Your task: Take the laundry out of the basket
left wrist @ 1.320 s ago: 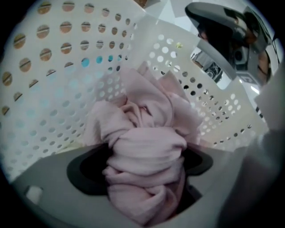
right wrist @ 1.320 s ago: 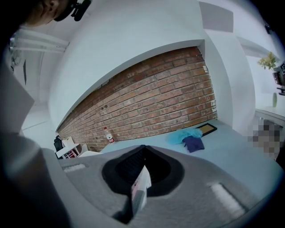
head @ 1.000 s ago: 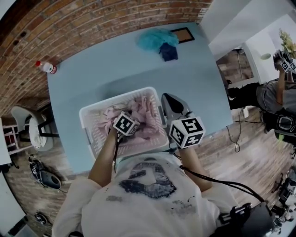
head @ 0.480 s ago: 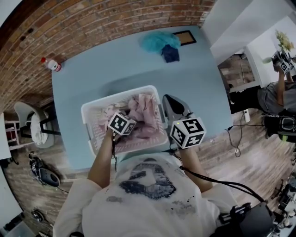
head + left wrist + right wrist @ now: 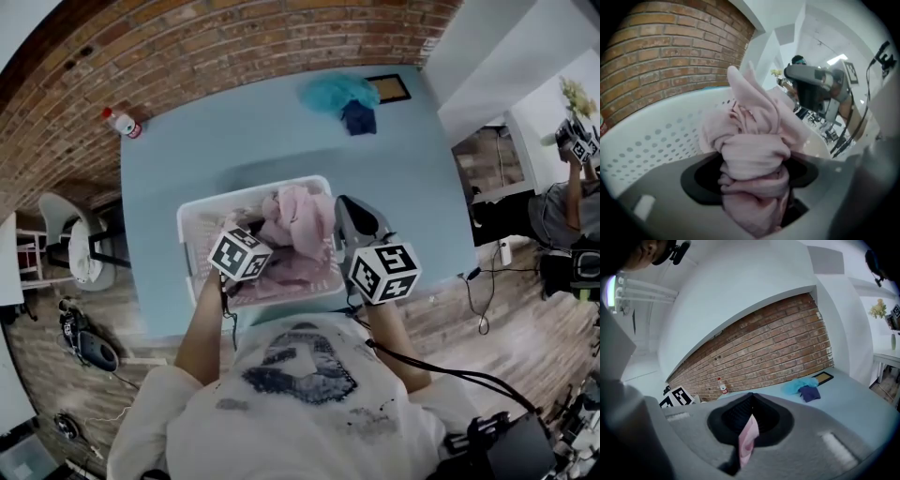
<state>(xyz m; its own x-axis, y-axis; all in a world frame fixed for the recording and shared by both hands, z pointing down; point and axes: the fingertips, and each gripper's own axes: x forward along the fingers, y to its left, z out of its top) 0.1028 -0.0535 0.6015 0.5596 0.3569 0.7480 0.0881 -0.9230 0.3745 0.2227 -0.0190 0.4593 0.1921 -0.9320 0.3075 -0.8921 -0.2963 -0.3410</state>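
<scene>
A white perforated laundry basket stands on the light blue table, close to my body. Pink laundry is heaped inside it, bunched high towards the right rim. My left gripper is inside the basket and is shut on a thick twisted wad of the pink cloth; in the head view only its marker cube shows. My right gripper is at the basket's right rim with its jaws shut, pinching a thin strip of pink cloth. Its grey body points away from me.
A teal cloth and a dark blue cloth lie at the table's far end beside a small framed board. A bottle stands at the far left corner by the brick wall. A person works at right.
The pink laundry has bunched up higher towards the basket's right side. My left gripper has drawn back slightly towards me with the cloth. The right gripper has stayed by the rim.
</scene>
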